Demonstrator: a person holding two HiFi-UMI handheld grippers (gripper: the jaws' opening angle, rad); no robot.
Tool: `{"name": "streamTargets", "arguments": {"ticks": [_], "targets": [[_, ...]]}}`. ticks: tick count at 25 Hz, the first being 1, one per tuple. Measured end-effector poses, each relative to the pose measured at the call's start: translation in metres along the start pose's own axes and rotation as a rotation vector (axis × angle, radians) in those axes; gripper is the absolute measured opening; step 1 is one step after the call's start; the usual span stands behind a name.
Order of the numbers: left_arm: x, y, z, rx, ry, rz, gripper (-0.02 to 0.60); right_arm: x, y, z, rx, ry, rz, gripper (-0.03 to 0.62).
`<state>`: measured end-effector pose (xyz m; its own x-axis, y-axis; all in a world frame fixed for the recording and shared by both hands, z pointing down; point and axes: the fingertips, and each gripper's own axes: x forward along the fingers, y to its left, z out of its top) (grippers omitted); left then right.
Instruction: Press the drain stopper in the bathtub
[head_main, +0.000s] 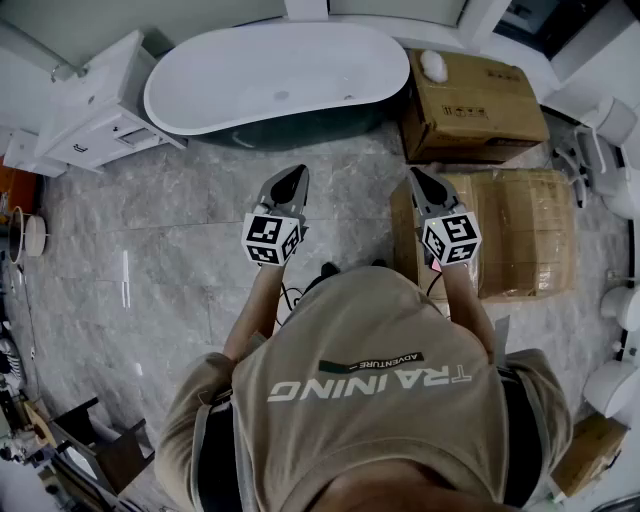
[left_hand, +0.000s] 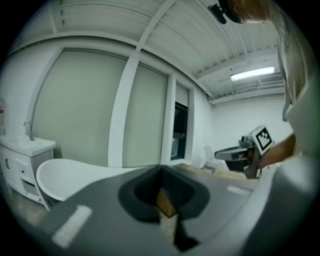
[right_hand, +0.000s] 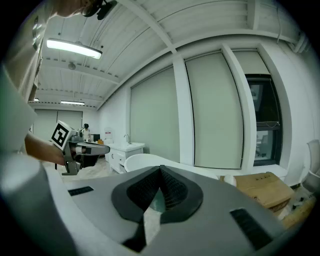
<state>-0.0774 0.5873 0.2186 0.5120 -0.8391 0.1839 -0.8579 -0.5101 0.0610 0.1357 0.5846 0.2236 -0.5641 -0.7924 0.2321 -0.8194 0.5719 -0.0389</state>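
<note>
- We hold 2 grippers near the tub (head_main: 340, 60), clear of its rim: left gripper (head_main: 292, 178) and right gripper (head_main: 420, 180).
- Both pairs of jaws are pressed together, pinching nothing.
- The stopper (head_main: 281, 96) sits inside the tub, well apart from both.
- A box (head_main: 470, 95) stands just beside the tub.

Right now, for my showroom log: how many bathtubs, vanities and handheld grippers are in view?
Bathtub: 1
Vanity: 1
Grippers: 2 (left gripper, right gripper)
Total: 4
</note>
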Motion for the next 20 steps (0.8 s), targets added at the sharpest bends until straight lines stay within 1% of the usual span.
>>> {"name": "streamTargets", "arguments": {"ticks": [3,6,10,13,18,20], "targets": [[-0.002,0.005,-0.003,-0.005,0.003,-0.014,0.002,0.002,-0.007,0.004,0.003,0.000,-0.019,0.008],[-0.005,0.021,-0.006,0.000,0.010,-0.017,0.002,0.008,-0.005,0.007,0.001,-0.005,-0.037,0.008],[-0.013,0.048,-0.011,-0.008,0.015,-0.011,0.002,0.012,-0.002,0.006,0.045,-0.019,-0.086,0.008],[-0.011,0.061,-0.013,-0.005,0.013,-0.016,0.002,0.015,-0.001,0.004,0.069,-0.018,-0.117,0.008],[0.004,0.055,-0.034,-0.032,0.044,-0.047,0.002,0.018,0.005,-0.011,0.078,0.013,-0.112,0.008],[0.012,0.060,-0.037,-0.042,0.055,-0.039,0.002,0.022,-0.001,-0.014,0.067,0.023,-0.106,0.008]]}}
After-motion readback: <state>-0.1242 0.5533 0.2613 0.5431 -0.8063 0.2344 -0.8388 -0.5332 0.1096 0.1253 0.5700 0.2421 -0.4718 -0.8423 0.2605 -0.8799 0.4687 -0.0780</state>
